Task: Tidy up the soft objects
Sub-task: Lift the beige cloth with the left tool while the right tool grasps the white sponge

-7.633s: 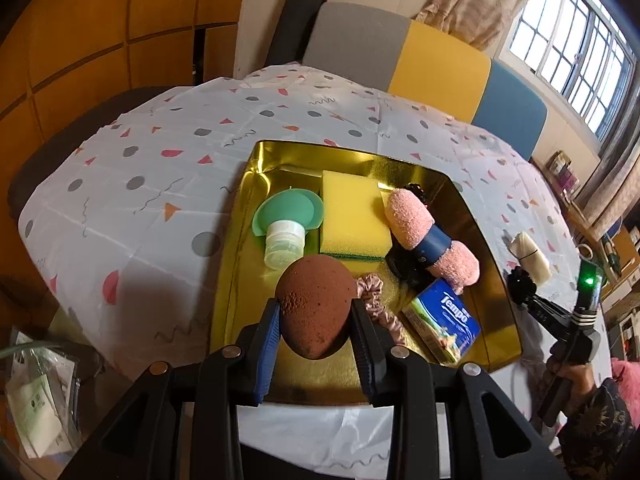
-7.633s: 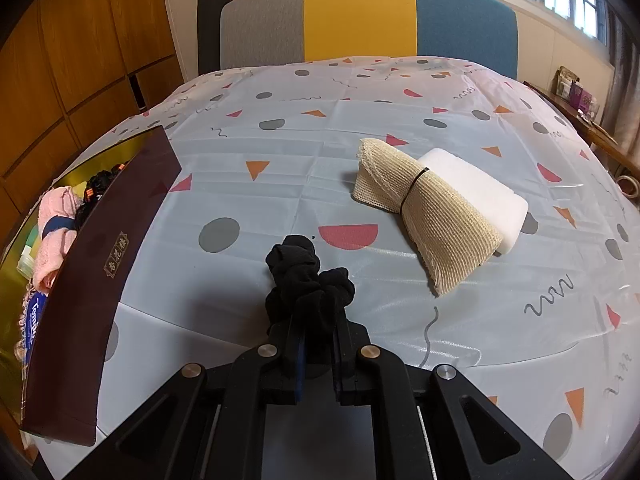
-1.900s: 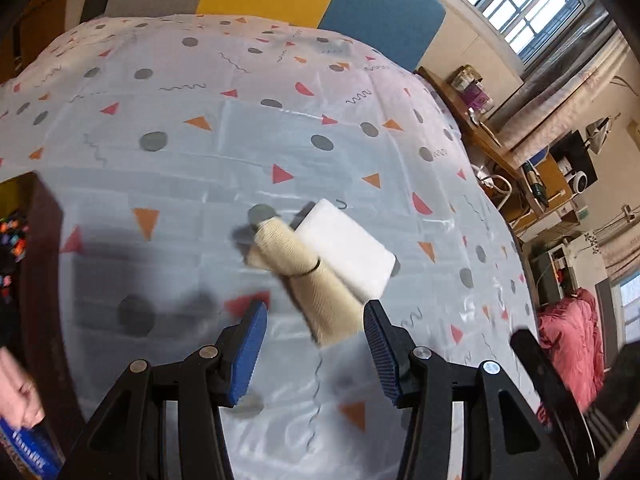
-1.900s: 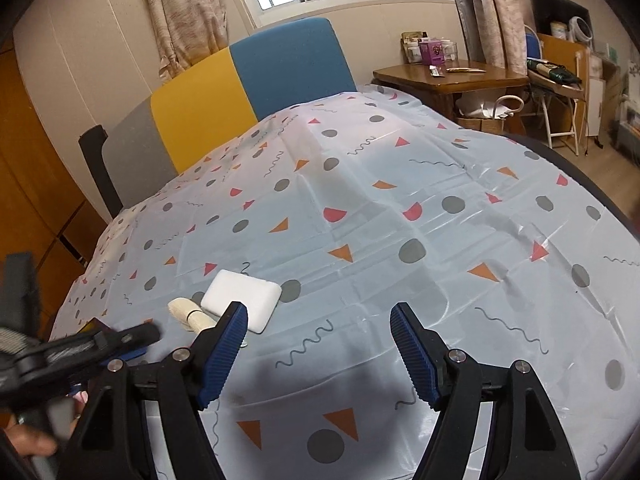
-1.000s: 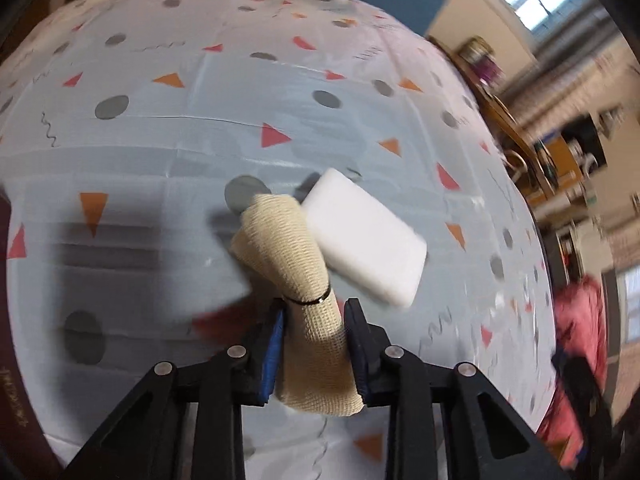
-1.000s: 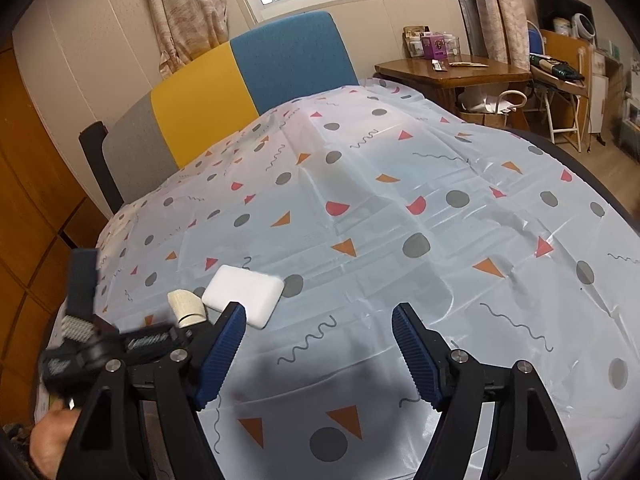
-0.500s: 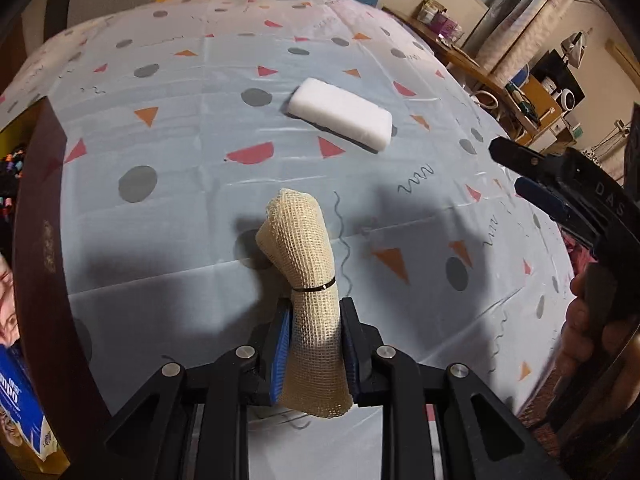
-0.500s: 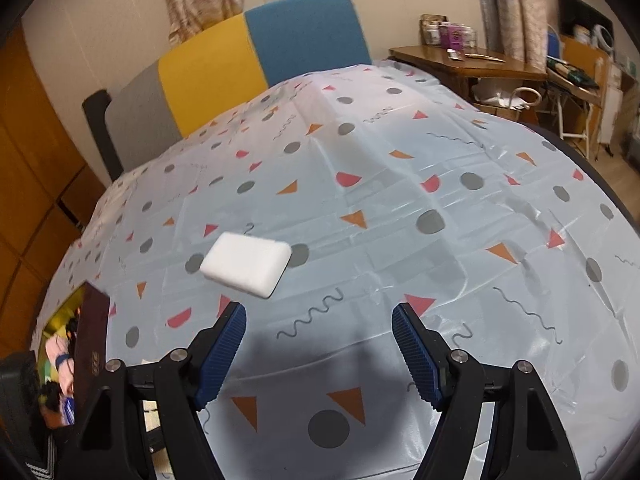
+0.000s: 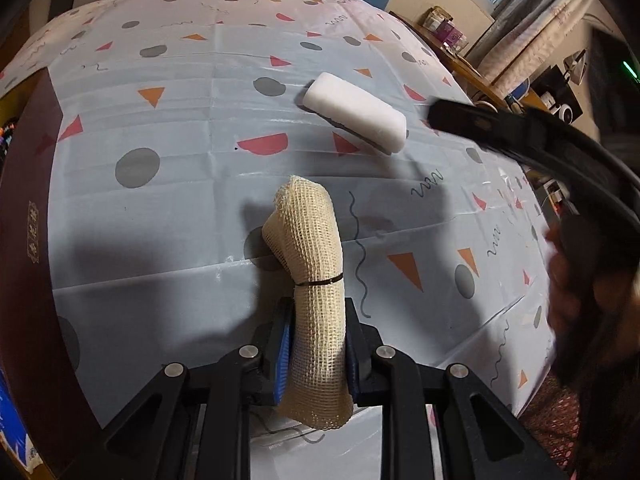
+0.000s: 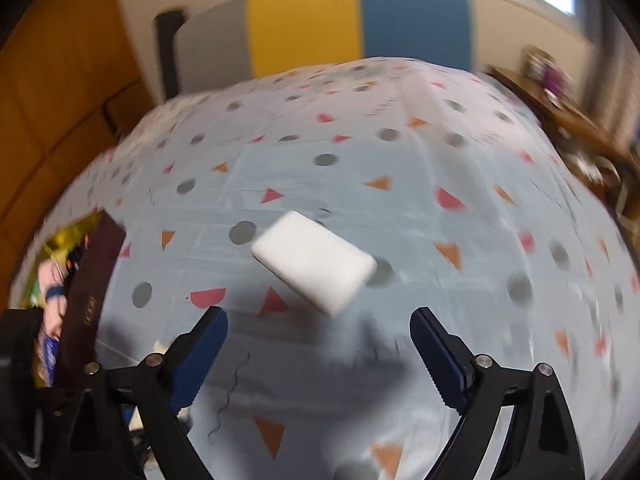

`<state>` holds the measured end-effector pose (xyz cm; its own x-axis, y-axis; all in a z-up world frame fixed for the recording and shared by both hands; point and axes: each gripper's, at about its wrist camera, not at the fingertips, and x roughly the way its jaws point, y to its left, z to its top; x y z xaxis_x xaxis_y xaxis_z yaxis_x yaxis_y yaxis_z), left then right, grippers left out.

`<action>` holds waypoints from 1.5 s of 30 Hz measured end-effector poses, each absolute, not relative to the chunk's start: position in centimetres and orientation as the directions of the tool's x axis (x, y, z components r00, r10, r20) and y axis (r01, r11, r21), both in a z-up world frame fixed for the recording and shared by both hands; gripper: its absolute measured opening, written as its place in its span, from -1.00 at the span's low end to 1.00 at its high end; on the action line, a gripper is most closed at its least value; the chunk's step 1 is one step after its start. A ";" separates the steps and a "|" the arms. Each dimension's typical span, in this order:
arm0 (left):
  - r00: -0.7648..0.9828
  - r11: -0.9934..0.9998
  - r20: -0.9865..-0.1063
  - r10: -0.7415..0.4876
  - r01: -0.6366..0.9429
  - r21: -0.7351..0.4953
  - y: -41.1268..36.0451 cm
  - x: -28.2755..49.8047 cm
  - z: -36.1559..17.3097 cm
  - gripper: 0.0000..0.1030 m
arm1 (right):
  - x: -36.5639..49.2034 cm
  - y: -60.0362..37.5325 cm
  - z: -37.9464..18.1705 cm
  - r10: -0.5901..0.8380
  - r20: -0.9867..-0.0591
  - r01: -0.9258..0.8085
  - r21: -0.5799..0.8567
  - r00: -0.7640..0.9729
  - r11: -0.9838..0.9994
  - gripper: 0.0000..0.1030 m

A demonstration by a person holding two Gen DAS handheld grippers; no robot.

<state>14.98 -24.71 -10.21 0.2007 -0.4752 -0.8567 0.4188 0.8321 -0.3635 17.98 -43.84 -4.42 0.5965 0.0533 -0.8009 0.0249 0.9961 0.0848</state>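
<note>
White sponge (image 10: 314, 262) lies just ahead of the open-jawed right gripper (image 10: 318, 340).

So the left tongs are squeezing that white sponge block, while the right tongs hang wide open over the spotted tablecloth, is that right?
Not quite. The left tongs are squeezing the rolled beige mesh cloth, not the white sponge block, which lies untouched on the spotted tablecloth; the left wrist view shows this. The rest holds: the right tongs have just opened wider, with nothing between them.

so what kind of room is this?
Likely a home living or dining room: patterned tablecloth over a table, a grey-yellow-blue chair back, curtained window, cluttered side table.
</note>
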 end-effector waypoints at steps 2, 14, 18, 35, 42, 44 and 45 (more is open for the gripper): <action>0.196 0.828 -0.850 -0.489 0.410 -0.382 -24.5 15.1 -10.4 -0.56 | 20.5 -43.0 -5.0 0.039 -0.829 -0.046 0.016 0.558 0.999 0.92; 0.202 0.822 -0.834 -0.513 0.397 -0.409 -24.0 15.1 -10.6 -0.56 | 27.8 -41.5 -9.5 -0.054 -0.918 -0.189 -0.138 0.392 0.972 0.24; 0.204 0.823 -0.834 -0.513 0.394 -0.409 -24.1 14.9 -10.7 -0.56 | 26.2 -41.6 -9.3 -0.055 -0.915 -0.149 -0.124 0.399 0.981 0.18; 0.333 0.847 -0.837 -0.434 0.466 -0.254 -24.0 11.7 -7.3 -0.62 | 13.5 -41.0 -10.1 -0.035 -0.877 0.022 -0.028 0.480 0.999 0.28; 0.421 0.849 -0.793 -0.440 0.483 -0.214 -22.6 9.6 -4.0 -0.62 | 12.7 -40.5 -10.3 -0.052 -0.841 0.008 -0.056 0.538 0.998 0.30; 0.439 0.850 -0.782 -0.442 0.483 -0.209 -22.0 9.0 -3.2 -0.62 | 12.8 -40.8 -10.6 -0.048 -0.830 0.009 -0.052 0.556 0.999 0.32; 0.448 0.851 -0.776 -0.443 0.483 -0.206 -21.7 8.8 -2.8 -0.62 | 12.8 -40.8 -10.6 -0.045 -0.825 0.009 -0.049 0.563 0.999 0.32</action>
